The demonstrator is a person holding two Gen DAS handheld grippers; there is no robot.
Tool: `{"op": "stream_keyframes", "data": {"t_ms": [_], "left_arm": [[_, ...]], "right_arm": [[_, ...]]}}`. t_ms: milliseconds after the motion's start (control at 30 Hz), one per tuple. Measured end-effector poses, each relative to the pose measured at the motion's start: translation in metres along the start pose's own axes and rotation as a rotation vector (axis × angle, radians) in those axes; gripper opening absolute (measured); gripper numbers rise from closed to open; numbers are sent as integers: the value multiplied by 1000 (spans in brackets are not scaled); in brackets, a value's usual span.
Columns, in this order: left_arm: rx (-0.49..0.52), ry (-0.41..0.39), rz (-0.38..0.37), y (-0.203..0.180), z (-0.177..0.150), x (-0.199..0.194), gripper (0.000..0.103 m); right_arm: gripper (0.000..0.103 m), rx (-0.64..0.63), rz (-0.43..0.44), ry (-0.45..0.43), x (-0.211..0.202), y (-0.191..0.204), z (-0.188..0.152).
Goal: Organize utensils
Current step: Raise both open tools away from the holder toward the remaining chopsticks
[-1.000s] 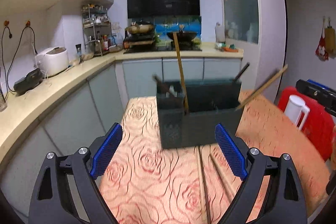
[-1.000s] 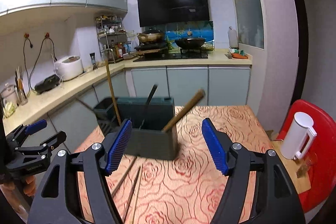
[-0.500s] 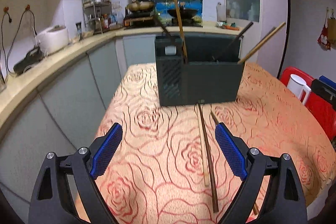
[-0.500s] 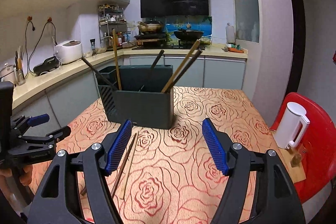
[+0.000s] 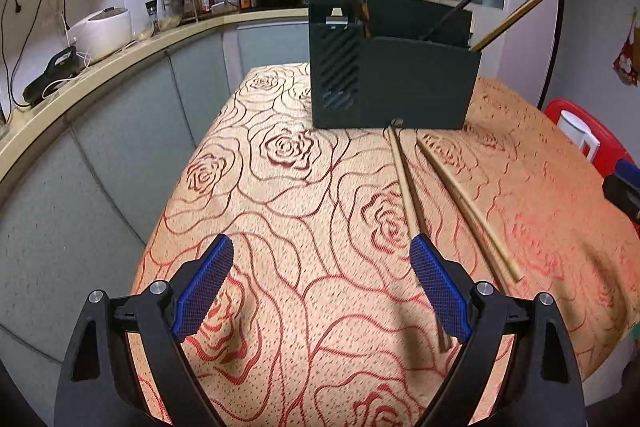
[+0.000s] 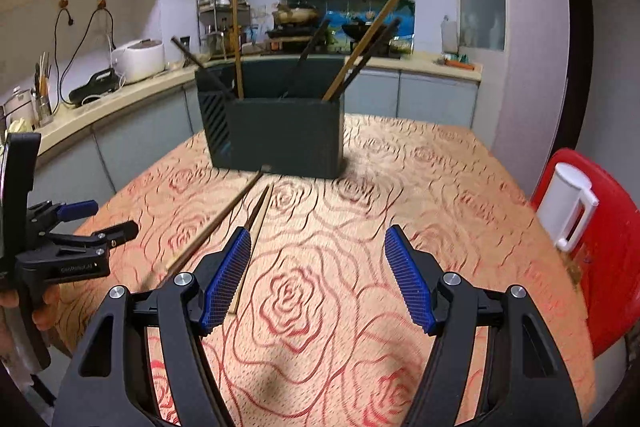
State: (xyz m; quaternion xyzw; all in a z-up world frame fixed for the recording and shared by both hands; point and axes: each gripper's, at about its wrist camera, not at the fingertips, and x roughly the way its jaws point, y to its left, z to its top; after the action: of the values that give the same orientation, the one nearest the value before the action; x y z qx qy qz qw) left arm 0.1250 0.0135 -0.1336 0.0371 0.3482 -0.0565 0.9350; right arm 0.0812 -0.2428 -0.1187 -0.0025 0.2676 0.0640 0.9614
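While the dark green box stands on the rose tablecloth with sticks poking out of it, loose chopsticks lie in front of it, and the left gripper and right gripper both hang wide apart, holding nothing.

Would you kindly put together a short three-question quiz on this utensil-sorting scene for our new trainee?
1. True or false: the loose chopsticks lie on the table in front of the dark holder.
2. The left gripper is: A) shut on a chopstick, B) open and empty, C) inside the holder.
3. Fill in: the white jug stands on a ____ stool.

Key: 1 true; 2 B; 3 red.
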Motion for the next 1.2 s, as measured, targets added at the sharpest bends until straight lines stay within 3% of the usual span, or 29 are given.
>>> {"op": "stream_keyframes", "data": {"t_ms": [633,1200], "left_arm": [[-5,40,-27,18,-23,10,87],[143,60,-121,-15,-18,17,87]], "right_arm": [[67,-25,55,109,28,15,-39],[67,-80,107,152,36,29,-40]]}}
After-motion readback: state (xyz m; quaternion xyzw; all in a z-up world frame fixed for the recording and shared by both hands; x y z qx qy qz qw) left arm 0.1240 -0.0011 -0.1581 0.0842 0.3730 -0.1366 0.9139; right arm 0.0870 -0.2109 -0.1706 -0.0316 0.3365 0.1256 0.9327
